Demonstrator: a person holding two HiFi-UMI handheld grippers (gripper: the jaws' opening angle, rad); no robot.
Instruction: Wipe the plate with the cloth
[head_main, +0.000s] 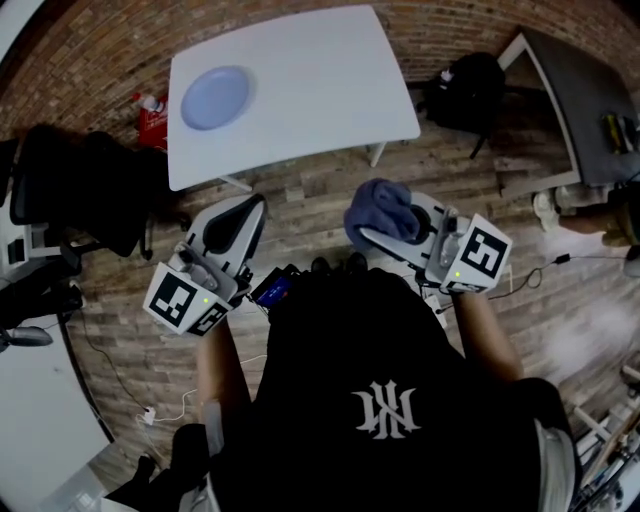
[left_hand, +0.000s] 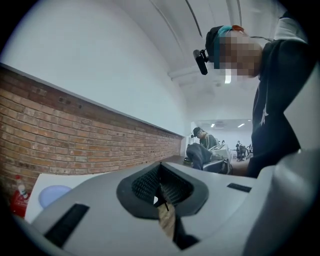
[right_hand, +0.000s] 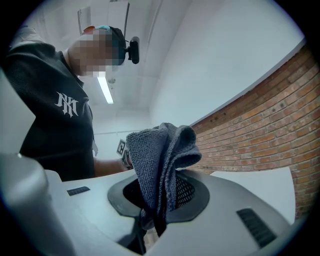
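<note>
R gripper (head_main: 378, 232) clamped on cloth (head_main: 380, 208), bunched above jaws | L gripper (head_main: 252, 208) closed, empty | plate (head_main: 216, 97) by desk (head_main: 320, 90) left edge, ahead-left of me, well apart | L nearer; I'd swing R across

Blue plate (head_main: 217, 97) flat on table (head_main: 320, 90); grey-blue cloth (right_hand: 160, 160) bunched in right gripper (right_hand: 156, 207).

One plate (head_main: 216, 97) and one cloth (head_main: 382, 208) are counted. Two tongs are seen: left tongs (head_main: 243, 222), right tongs (head_main: 388, 240). Two desks are shown: white desk (head_main: 310, 80), grey desk (head_main: 575, 100). One backpack (head_main: 468, 88) is noted.
</note>
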